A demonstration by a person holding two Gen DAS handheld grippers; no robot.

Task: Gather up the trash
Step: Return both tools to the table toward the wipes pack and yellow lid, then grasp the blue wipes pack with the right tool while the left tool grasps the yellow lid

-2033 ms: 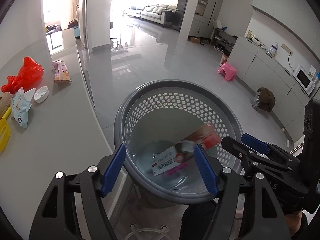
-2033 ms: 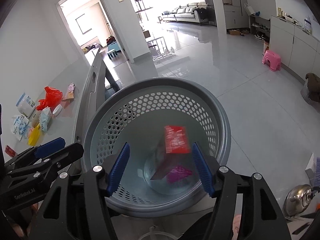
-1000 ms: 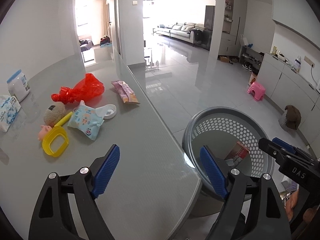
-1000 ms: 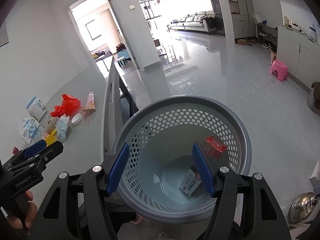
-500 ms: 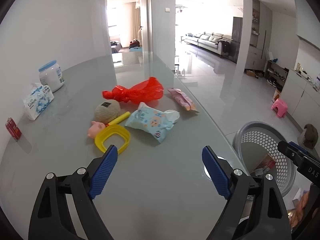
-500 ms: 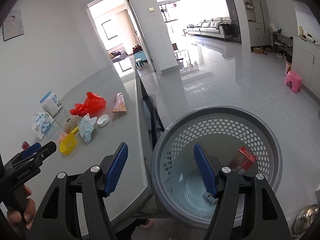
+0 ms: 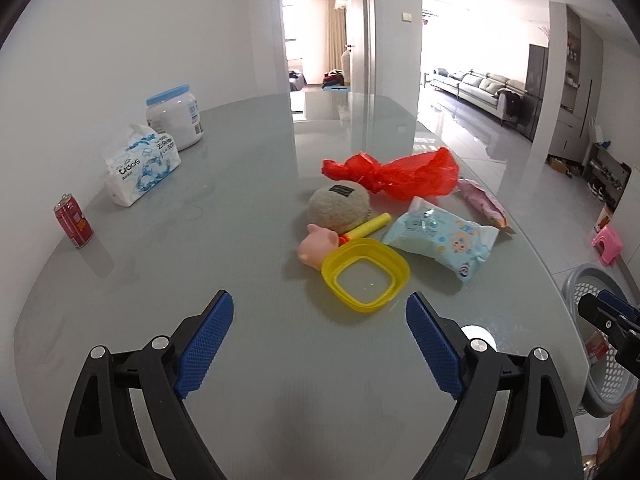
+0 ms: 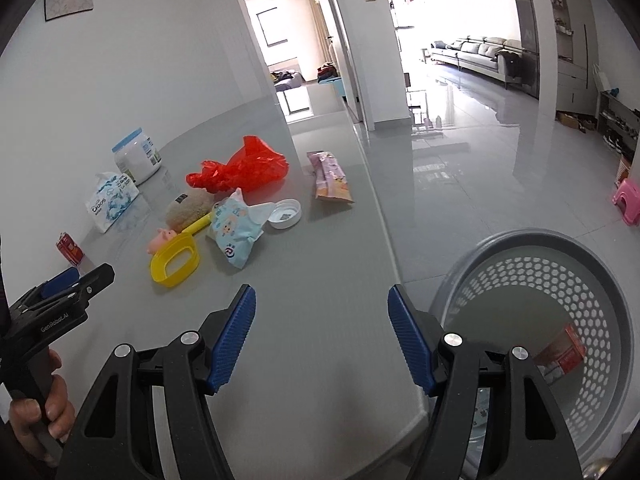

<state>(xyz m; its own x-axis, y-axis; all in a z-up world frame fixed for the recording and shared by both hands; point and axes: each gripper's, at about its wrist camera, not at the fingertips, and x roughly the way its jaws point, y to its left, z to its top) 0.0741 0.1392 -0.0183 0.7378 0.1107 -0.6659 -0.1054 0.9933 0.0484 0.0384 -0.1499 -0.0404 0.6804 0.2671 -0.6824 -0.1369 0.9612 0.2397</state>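
Trash lies in a heap on the grey glass table (image 7: 240,240): a red plastic bag (image 7: 400,176), a pink snack wrapper (image 7: 482,202), a blue wipes pack (image 7: 440,238) and a white lid (image 8: 284,212). My left gripper (image 7: 318,306) hovers open over bare table, just short of a yellow scoop (image 7: 366,274). My right gripper (image 8: 322,294) is open too, above the table's edge, with nothing between its pads. The grey perforated basket (image 8: 520,238) stands on the floor to its right, and a red box (image 8: 560,350) lies inside.
A woolly ball (image 7: 338,206) and a pink pig toy (image 7: 318,244) sit by the scoop. Near the wall stand a red can (image 7: 74,220), a tissue pack (image 7: 140,164) and a white jar (image 7: 174,122). A hand (image 8: 36,412) holds the left gripper's handle.
Both grippers have swung left, away from the basket and over the table. The heap of trash now sits ahead of the left gripper, and the basket has slid to the right edge.
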